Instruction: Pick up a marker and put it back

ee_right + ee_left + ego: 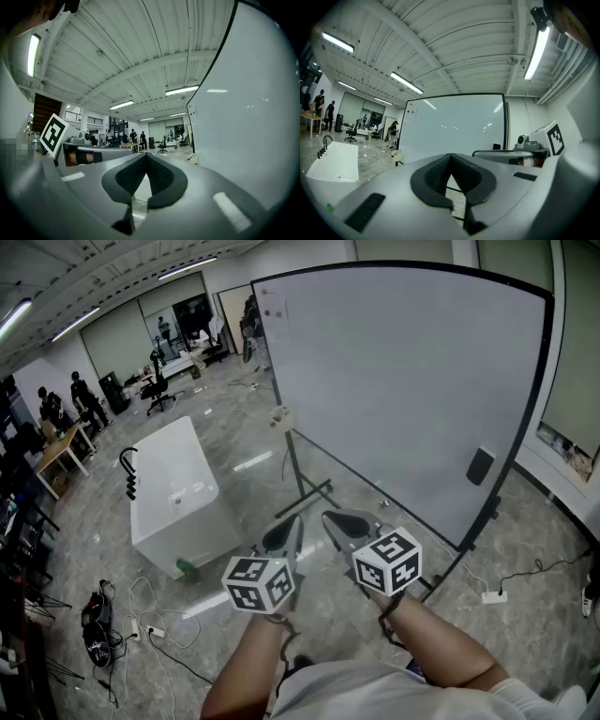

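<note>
No marker shows clearly in any view. The large whiteboard (403,381) stands on its wheeled frame ahead and to the right, and fills the middle of the left gripper view (454,126). A black eraser (480,465) sticks to its lower right. On its left edge hangs a small pale box (279,418), whose contents I cannot make out. My left gripper (294,523) and right gripper (330,517) are held side by side, level, in front of the board and short of it. Both are shut with nothing between the pads (440,171) (159,173).
A white tub (173,493) with a black tap stands on the floor to the left. Cables and a black bag (96,620) lie beside it. A power strip (494,596) lies by the board's right foot. People, desks and chairs stand far off at the back left.
</note>
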`<action>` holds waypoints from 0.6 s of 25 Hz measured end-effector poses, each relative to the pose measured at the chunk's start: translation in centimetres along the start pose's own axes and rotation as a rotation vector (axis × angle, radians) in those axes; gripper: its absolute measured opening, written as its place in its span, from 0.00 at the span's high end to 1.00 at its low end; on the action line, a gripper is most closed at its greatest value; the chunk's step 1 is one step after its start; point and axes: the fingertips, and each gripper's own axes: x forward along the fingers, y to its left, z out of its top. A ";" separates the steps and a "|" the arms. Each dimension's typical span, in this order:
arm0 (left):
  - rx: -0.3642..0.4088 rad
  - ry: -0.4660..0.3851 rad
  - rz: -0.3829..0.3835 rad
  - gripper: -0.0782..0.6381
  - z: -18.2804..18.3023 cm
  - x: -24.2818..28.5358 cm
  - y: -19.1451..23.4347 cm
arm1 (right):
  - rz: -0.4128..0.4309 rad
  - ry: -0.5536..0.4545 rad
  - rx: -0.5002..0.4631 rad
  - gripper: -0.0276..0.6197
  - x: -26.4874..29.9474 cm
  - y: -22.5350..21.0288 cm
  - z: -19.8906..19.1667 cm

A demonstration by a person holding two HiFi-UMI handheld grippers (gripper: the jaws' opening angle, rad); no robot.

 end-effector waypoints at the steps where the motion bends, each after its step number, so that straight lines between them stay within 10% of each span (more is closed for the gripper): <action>1: -0.001 0.000 -0.003 0.89 0.2 0.3 0.2 | -0.003 0.000 0.001 0.96 0.3 -0.3 0.1; 15: -0.003 0.031 -0.030 0.89 0.0 3.1 10.3 | 0.001 0.007 0.021 0.95 10.4 -0.3 -1.0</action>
